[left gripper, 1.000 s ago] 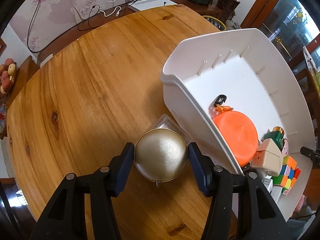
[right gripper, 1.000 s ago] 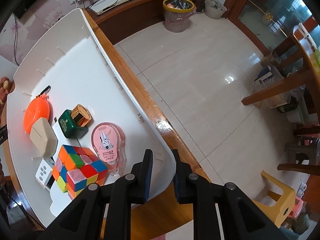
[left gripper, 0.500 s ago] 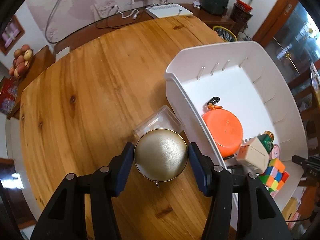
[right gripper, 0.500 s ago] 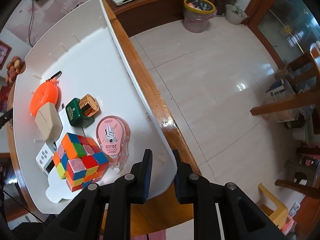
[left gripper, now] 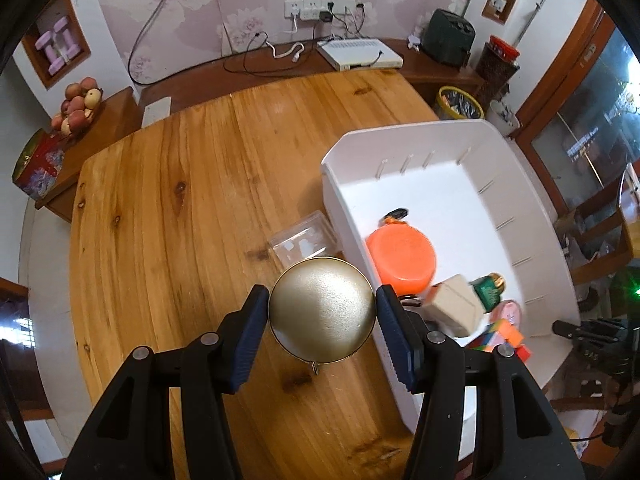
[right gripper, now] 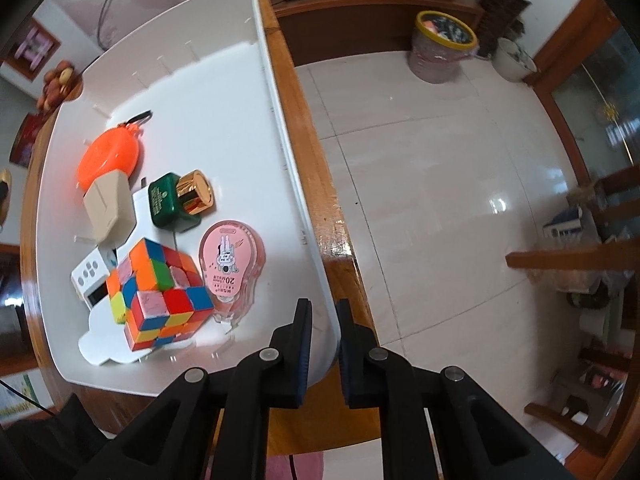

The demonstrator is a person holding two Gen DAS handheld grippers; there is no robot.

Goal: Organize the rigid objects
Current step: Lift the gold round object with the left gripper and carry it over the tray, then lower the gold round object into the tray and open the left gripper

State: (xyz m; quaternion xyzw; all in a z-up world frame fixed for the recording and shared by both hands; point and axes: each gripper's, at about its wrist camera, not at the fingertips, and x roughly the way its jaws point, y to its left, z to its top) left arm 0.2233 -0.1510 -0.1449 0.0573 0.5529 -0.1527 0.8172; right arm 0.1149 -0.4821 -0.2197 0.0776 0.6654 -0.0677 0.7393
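Note:
My left gripper (left gripper: 322,312) is shut on a round gold tin (left gripper: 322,309), held above the wooden table (left gripper: 180,208) just left of the white bin (left gripper: 404,140). A clear plastic box (left gripper: 302,240) lies on the table against the bin's left wall. Inside the bin (right gripper: 224,80) lie an orange round case (right gripper: 110,158), a beige box (right gripper: 108,206), a green bottle with gold cap (right gripper: 176,198), a pink tape dispenser (right gripper: 230,264), a colour cube (right gripper: 160,294) and a white device (right gripper: 90,276). My right gripper (right gripper: 324,320) is shut on the bin's near-right rim.
The bin's right side sits along the table's edge, with tiled floor (right gripper: 460,200) beyond it. A low sideboard (left gripper: 280,68) with cables and a white box stands behind the table. A yellow-rimmed waste bin (right gripper: 444,46) and wooden chairs (right gripper: 580,256) stand on the floor.
The left gripper with the gold tin has risen and drawn back, so more of the table and the clear box shows. The right gripper keeps its hold on the bin rim.

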